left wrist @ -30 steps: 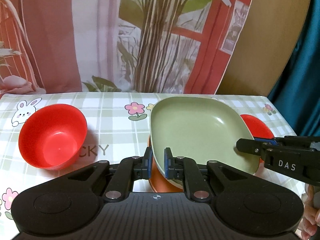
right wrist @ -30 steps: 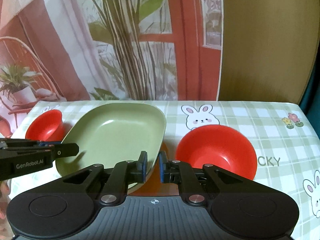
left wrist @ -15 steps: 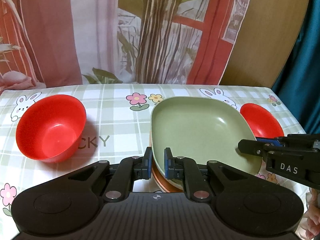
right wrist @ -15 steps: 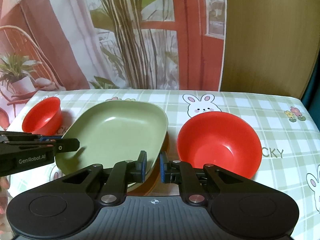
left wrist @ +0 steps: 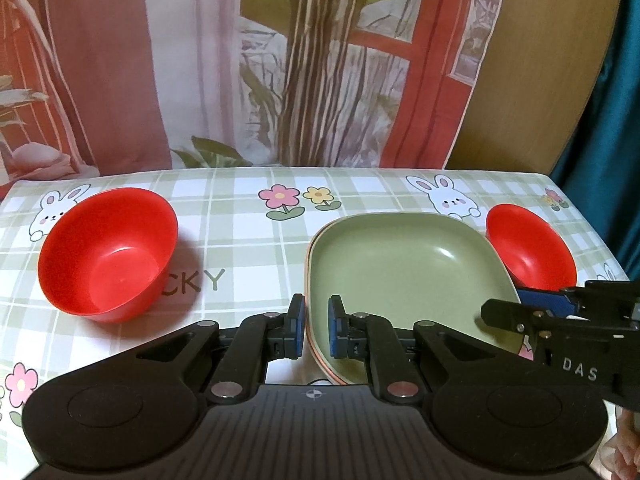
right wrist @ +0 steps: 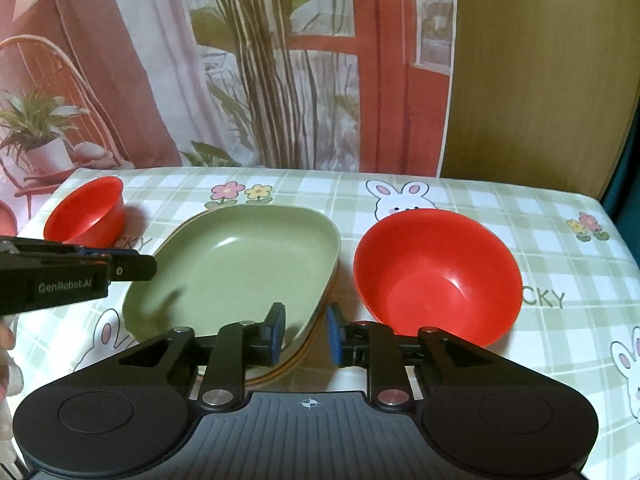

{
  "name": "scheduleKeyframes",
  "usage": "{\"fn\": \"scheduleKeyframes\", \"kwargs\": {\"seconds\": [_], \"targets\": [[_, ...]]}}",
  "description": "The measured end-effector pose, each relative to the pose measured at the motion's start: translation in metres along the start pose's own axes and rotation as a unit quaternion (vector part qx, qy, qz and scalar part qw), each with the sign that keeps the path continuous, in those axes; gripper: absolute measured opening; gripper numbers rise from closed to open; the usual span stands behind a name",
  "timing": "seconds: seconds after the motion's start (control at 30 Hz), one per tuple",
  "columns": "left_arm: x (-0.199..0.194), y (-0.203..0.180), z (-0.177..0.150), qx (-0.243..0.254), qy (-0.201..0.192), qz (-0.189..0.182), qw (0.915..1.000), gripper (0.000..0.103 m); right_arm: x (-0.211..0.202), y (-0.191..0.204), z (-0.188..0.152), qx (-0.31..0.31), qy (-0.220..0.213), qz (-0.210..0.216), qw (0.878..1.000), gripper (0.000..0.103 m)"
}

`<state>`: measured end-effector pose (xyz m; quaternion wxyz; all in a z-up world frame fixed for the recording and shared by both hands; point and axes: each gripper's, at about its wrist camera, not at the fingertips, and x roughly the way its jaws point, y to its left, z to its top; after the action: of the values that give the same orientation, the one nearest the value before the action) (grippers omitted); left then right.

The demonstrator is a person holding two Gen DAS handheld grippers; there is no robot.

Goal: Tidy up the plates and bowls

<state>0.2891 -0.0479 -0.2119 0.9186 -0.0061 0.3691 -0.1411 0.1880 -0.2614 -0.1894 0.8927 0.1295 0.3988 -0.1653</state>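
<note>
1. The left gripper (left wrist: 313, 328) is angled down toward the table, and its blue-padded jaws are clamped on the near left rim of the green plate (left wrist: 404, 276).
2. The right gripper (right wrist: 306, 330) is likewise tilted downward at the plate's near right rim; its jaws have just been opening, and the rim is seen between the pads with a gap on both sides, so it is no longer pinched.
3. The green plate is set on an orange plate (right wrist: 310, 338), of which only a thin edge is shown beneath it; both lie at the middle of the table.
4. The green plate is a matte, smooth, rounded square with a shallow raised wall.
5. One red bowl (left wrist: 108, 254) is placed to the left of the plates, well apart, and a second red bowl (right wrist: 438, 274) is placed just beside them on the right; both are glossy, round and deep, like plastic.
6. The table is covered by a tablecloth (left wrist: 244, 240) checked in green and white, printed with rabbits and flowers.
7. A printed curtain (left wrist: 280, 64) is hung behind the table.
</note>
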Motion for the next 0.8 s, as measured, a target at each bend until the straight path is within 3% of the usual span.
{"fn": "scheduleKeyframes", "kwargs": {"seconds": [0.33,0.8], "targets": [[-0.009,0.0,-0.003,-0.006,0.0,0.005,1.0,0.013,0.009,0.014,-0.009,-0.023,0.014,-0.007,1.0,0.028],[-0.026,-0.014,0.004,0.0,-0.012,0.007,0.9999,0.013,-0.021,-0.01,-0.006,0.02,-0.031,0.006,0.999,0.028]]}}
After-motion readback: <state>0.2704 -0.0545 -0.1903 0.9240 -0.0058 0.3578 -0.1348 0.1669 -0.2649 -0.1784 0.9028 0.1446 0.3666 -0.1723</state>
